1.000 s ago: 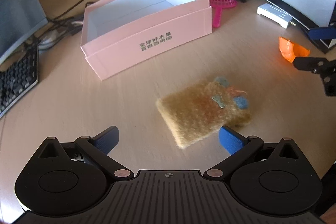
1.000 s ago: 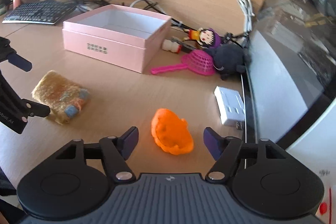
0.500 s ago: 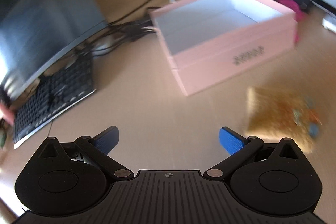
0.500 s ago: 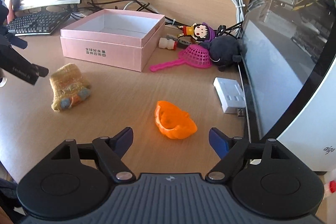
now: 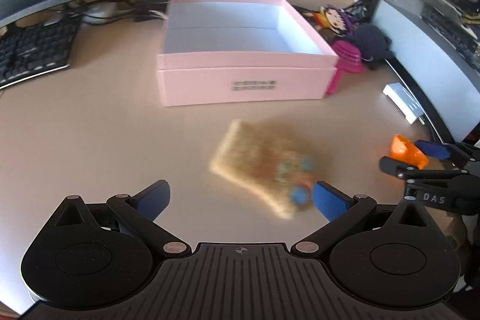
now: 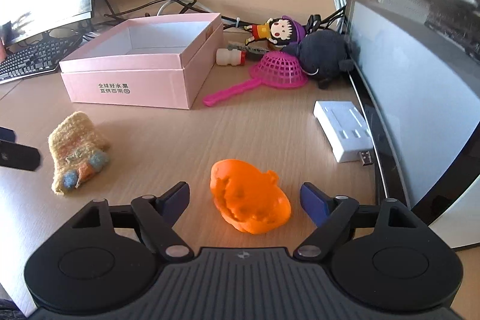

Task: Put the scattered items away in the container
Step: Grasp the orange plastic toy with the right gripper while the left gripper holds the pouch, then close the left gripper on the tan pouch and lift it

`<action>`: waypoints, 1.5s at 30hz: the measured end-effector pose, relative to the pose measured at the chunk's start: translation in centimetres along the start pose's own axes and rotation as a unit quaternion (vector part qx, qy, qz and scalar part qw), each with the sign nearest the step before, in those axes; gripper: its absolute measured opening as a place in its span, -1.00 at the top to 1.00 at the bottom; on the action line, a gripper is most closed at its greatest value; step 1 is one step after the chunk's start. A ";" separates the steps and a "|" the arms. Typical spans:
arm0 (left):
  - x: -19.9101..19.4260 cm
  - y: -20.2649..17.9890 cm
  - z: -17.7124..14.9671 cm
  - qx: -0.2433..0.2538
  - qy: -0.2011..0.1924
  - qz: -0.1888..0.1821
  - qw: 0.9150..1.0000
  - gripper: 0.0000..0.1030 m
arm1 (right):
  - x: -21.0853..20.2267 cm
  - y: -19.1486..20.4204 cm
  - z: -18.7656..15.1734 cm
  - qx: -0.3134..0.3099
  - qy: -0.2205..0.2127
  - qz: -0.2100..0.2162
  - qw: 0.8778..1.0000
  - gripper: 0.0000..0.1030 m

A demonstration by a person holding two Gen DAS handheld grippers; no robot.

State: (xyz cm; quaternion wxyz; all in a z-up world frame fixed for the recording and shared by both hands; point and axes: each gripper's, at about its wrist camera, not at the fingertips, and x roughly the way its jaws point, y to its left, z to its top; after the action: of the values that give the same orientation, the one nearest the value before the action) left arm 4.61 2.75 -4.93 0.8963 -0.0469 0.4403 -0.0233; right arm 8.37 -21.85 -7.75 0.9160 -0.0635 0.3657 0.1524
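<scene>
Loosely, right gripper (image 6: 244, 197) jaws are closing around glossy orange mould (image 6: 249, 207); left gripper (image 5: 241, 197) jaws gape empty.

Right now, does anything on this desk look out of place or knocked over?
Yes. The pink box sits empty while toys lie scattered around it: a fuzzy yellow pouch, an orange toy, a pink strainer lying upside down, and a small white bottle on its side.

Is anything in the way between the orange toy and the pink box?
Nothing visible. The orange toy sits between the right gripper's closing jaws, untouched so far. From there to the pink box there is only bare desk; the pink scoop lies off to the right.
</scene>
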 end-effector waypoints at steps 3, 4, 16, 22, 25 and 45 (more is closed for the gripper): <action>1.1 -1.7 0.3 0.002 0.006 0.014 1.000 -1.00 | -0.3 -0.3 0.0 -0.017 0.000 0.017 1.000 0.03; 1.1 -2.0 0.3 0.003 0.005 0.018 1.000 -1.00 | -0.5 -0.3 0.0 -0.025 -0.004 0.021 0.999 0.03; 3.9 -4.6 0.5 -0.042 -0.002 0.092 0.995 -1.00 | -3.0 -0.6 -1.4 -0.108 -0.030 0.059 0.992 0.03; 5.3 -5.6 0.8 -0.039 -0.004 0.131 0.991 -1.00 | -2.9 -0.7 -1.8 -0.138 -0.028 0.080 0.987 0.03; 4.9 -5.5 0.4 -0.027 -0.004 0.139 0.990 -1.00 | -3.0 -1.2 -1.9 -0.136 -0.029 0.087 0.986 0.03; 4.1 -1.8 -1.1 -0.047 -0.033 0.110 0.992 -0.99 | -4.1 -1.2 -2.4 -0.141 -0.032 0.108 0.984 0.03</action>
State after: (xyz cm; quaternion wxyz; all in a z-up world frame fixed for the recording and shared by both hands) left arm 6.25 0.53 -8.60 0.9043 -0.0413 0.4135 0.0977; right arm 4.42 -24.47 -6.68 0.8873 -0.1467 0.3154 0.3027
